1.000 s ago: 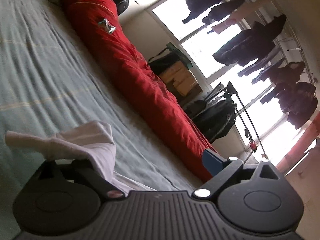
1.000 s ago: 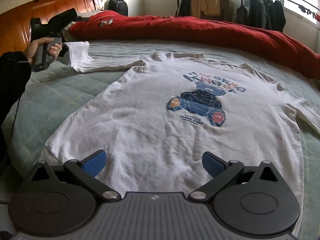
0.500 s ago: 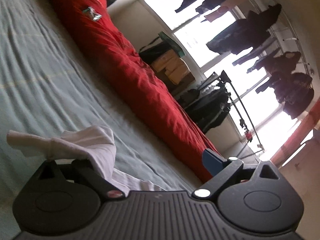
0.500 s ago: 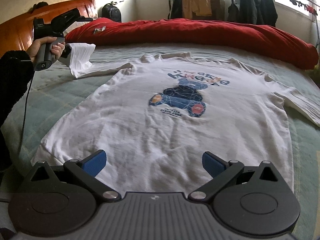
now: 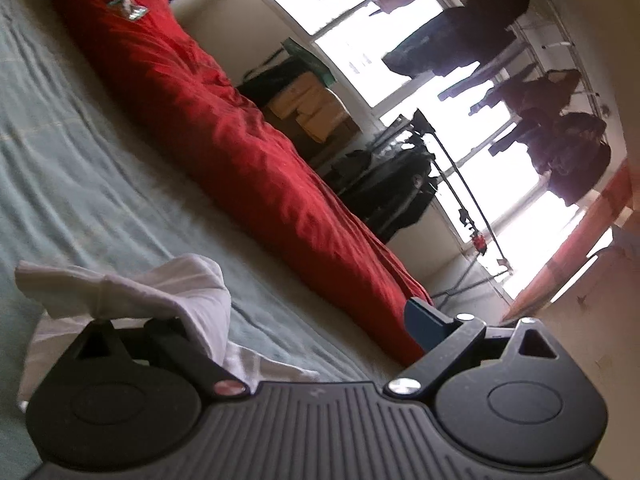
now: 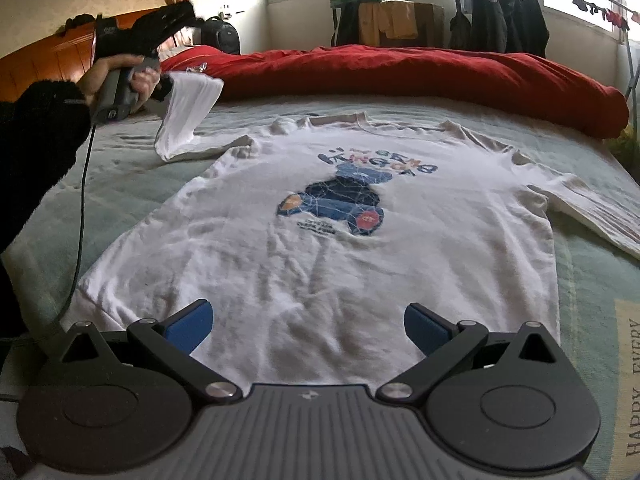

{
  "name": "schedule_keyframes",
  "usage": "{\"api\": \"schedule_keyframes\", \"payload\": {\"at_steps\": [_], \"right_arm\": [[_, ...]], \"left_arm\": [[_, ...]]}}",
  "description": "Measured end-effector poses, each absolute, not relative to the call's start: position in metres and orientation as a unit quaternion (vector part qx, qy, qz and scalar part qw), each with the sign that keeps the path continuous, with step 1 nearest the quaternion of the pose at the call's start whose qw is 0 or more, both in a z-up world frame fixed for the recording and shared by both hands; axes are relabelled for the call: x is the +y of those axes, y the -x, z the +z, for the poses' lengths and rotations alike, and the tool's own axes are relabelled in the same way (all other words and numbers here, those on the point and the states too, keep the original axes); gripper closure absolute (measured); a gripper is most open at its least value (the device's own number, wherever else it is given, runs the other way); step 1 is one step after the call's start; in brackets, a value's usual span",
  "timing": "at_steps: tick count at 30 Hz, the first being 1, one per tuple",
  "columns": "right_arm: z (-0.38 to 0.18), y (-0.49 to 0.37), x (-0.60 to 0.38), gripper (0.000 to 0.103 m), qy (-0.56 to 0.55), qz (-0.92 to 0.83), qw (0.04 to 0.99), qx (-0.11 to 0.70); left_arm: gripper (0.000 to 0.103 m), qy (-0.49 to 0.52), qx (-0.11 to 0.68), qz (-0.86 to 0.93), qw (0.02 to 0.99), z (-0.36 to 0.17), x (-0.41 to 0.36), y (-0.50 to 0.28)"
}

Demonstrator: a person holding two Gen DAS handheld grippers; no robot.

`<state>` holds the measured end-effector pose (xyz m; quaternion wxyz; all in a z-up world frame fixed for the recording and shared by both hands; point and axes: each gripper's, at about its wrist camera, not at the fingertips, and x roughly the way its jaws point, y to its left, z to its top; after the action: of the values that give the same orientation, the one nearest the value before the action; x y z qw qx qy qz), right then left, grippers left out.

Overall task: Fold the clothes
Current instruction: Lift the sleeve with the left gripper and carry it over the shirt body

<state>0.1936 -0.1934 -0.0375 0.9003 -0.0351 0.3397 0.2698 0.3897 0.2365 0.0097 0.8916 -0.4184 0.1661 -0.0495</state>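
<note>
On the bed (image 6: 592,280), a white T-shirt (image 6: 320,264) lies flat and face up, its blue bear print (image 6: 340,208) in the middle of the chest and the collar toward a red duvet (image 6: 400,72) heaped along the far side. Its hem lies nearest the right gripper (image 6: 306,326), whose blue-padded fingers (image 6: 188,322) stand wide apart just above the hem and hold nothing.

One sleeve (image 6: 188,108) is lifted off the bed at the far left, hanging from the left gripper (image 6: 160,40), which a hand (image 6: 116,80) in a dark sleeve holds by its grey handle; a cable (image 6: 82,208) trails down from it. In the left wrist view the white sleeve (image 5: 160,296) drapes over that gripper's (image 5: 296,320) left finger and hides it, while the right blue finger (image 5: 424,320) stands bare and well away from the cloth. Whether the sleeve is pinched or only draped, I cannot tell. The other sleeve (image 6: 592,212) lies flat on the bed at the right.

Beyond the duvet, dark coats (image 6: 504,16) hang on a rack by the windows.
</note>
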Motion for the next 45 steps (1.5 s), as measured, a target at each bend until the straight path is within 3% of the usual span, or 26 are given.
{"api": "schedule_keyframes", "payload": {"at_steps": [23,45], "right_arm": [[-0.047,-0.194,-0.239,0.0,-0.01,0.26,0.905,0.336],[-0.057,-0.2,-0.247,0.0,-0.022,0.268,0.892,0.365]], "left_arm": [[0.01,0.39,0.211,-0.119,0.888,0.05,0.111,-0.446],[0.01,0.327,0.275,-0.15,0.891,0.051,0.016,-0.489]]}}
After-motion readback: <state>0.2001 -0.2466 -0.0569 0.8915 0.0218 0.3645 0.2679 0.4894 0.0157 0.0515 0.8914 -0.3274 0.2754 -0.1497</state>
